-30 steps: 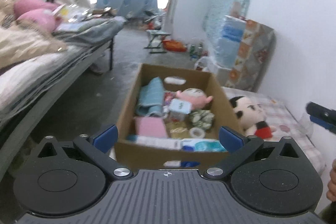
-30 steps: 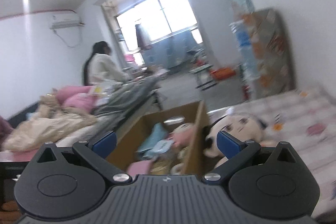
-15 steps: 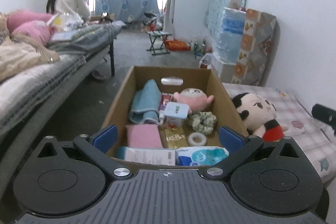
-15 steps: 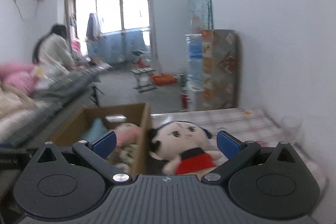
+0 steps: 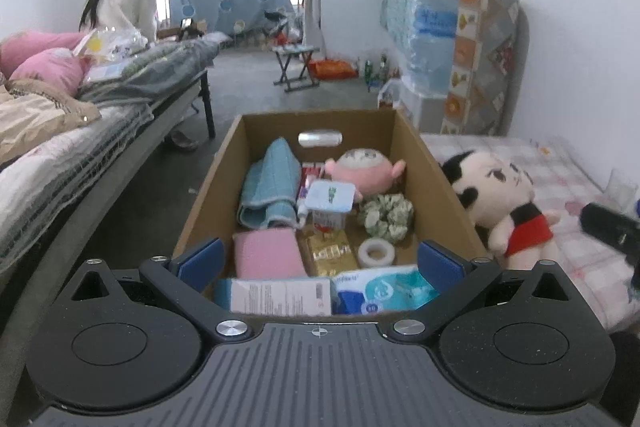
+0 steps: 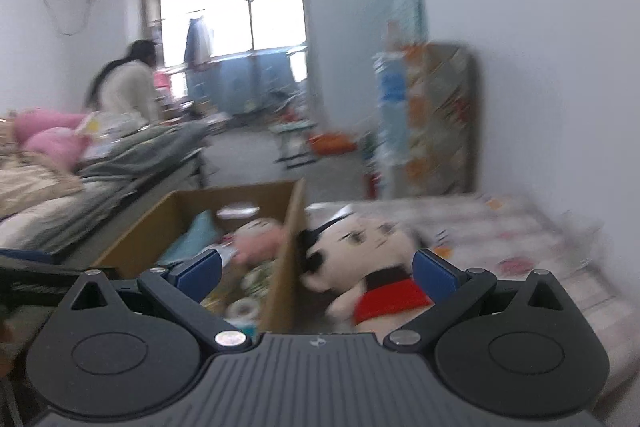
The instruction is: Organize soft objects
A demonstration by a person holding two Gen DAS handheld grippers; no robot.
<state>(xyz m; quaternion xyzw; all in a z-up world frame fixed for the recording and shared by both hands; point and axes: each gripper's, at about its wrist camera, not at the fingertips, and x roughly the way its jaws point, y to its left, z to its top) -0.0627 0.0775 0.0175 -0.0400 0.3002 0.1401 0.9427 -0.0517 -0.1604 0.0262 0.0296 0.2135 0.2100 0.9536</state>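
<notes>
- Left gripper (image 5: 318, 259) hangs over the near end of the cardboard box (image 5: 432, 163), fingers spread wide, nothing between them.
- Right gripper (image 6: 316, 273) is also wide open and empty. It's pointed at the box's right wall and the black-haired doll (image 6: 360, 259). That view is pretty blurry.
- The doll (image 5: 500, 195), red outfit, lies on the checkered mat (image 5: 560, 163) just outside the box, its head right beside the box's right wall.
- Soft stuff inside the box: a folded blue cloth (image 5: 268, 183) along the left side, a pink plush (image 5: 364, 171) toward the far end, a green scrunchie (image 5: 386, 213) near the right wall, and a pink sponge-looking block (image 5: 268, 253) at the near left.
- Packed in around those: a yogurt cup (image 5: 330, 203) in the middle, a gold packet (image 5: 332, 253), a tape roll (image 5: 376, 253), then a white printed carton (image 5: 280, 295) and a wet wipes pack (image 5: 384, 291) against the near wall, so it's crowded down there.
- From the right wrist view the box wall (image 6: 286, 259) stands edge-on between the fingers and cuts off the doll's left side.
- Around the room: a bed (image 5: 80, 131) with pink pillows (image 5: 44, 67) on the left, a person (image 5: 128, 3) in white at the back, a folding stool (image 5: 296, 61), and a water bottle pack (image 5: 434, 39) by a patterned mattress (image 5: 488, 59) on the right wall.
- A dark bit of the other gripper pokes in at the left view's right edge.
</notes>
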